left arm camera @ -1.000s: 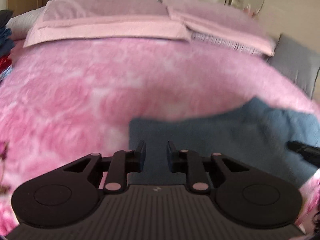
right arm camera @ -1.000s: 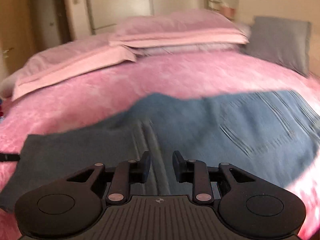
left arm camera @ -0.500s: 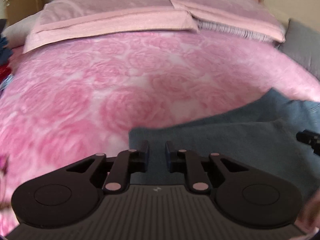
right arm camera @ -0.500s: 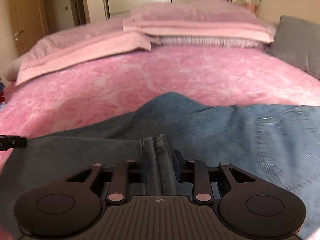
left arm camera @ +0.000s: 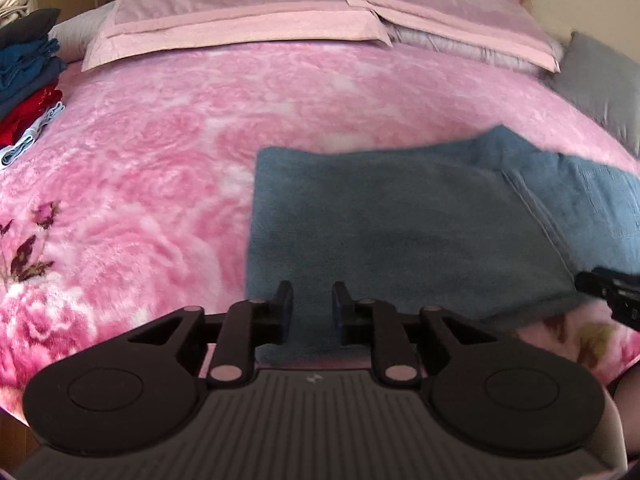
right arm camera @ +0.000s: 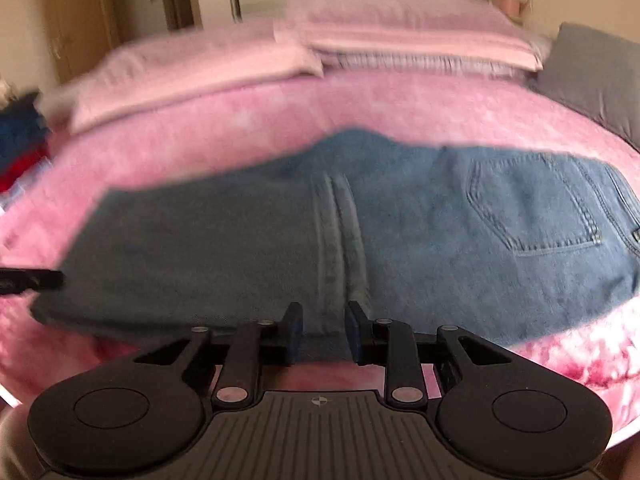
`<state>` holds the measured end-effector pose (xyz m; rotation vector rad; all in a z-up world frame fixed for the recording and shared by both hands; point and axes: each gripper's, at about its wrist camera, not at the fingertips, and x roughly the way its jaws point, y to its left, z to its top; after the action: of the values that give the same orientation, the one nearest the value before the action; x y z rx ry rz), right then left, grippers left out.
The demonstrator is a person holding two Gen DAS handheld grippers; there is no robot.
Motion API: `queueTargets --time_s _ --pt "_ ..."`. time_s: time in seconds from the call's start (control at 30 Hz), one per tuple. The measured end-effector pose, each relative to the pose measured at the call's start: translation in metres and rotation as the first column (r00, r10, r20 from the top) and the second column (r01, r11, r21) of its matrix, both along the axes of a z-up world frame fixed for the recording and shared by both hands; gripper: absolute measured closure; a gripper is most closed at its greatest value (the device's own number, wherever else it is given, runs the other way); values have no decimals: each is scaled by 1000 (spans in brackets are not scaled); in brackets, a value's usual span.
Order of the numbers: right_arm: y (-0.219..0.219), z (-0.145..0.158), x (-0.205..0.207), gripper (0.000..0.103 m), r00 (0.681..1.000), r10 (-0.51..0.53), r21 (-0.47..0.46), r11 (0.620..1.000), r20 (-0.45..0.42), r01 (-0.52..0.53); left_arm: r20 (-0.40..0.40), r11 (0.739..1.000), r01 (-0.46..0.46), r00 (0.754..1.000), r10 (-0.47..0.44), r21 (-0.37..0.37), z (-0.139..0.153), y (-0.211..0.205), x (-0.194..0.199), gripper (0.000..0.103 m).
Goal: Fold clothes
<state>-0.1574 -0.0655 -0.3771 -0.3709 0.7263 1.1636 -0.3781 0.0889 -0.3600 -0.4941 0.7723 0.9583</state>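
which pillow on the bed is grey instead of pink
The grey pillow at the far right edge of the bed, beside the two pink pillows. It is plain grey and sits apart, lower than the pink pair.

Your right wrist view is smeared by motion: the pillows (right arm camera: 404, 36) and the far edge of the jeans (right arm camera: 360, 220) are blurred. The stack of clothes (left arm camera: 28, 64) is cut off at the left edge. The grey cushion (left arm camera: 600, 84) runs past the right edge.
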Motion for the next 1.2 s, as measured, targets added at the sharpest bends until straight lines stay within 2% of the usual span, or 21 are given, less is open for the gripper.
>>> queueTargets --time_s 0.17,0.23,0.3,0.37,0.4,0.5,0.67,0.8,1.07,1.2 --pt "0 -9 -2 75 1000 -11 -50 999 -15 10 -90 999 -13 996 17 44 -3 -21 13 80" --pt "0 -11 -2 75 999 -19 -68 998 -36 16 -97 999 -15 995 20 50 4 -30 13 71" --pt "-8 -7 -3 74 997 -26 -55 998 -79 21 -94 998 -13 995 18 54 8 -38 12 71" --pt "-15 -5 -7 74 997 -35 -57 998 -74 31 -91 998 -9 996 14 56 12 -47 10 71" --pt "-19 -4 -10 71 997 -41 -62 997 -64 37 -89 998 -7 996 12 56 14 -52 9 71" --pt "-29 1 -16 54 996 -60 -48 997 -63 57 -82 998 1 997 5 71 21 -64 7 70" --pt "-45 16 -26 48 996 -69 -17 998 -58 68 -54 994 10 999 -4 107 37 -85 -2 66" --pt "-54 31 -37 35 998 -54 18 998 -41 55 -21 991 7 1000 -4 133 50 -99 -12 63" --pt "-77 48 -48 34 997 -72 69 995 -25 73 13 987 19 1000 -22 157 62 -117 -17 62" --pt "-86 50 -38 34 992 -114 85 989 -47 118 32 988 30 999 -35 154 63 -120 -16 62"
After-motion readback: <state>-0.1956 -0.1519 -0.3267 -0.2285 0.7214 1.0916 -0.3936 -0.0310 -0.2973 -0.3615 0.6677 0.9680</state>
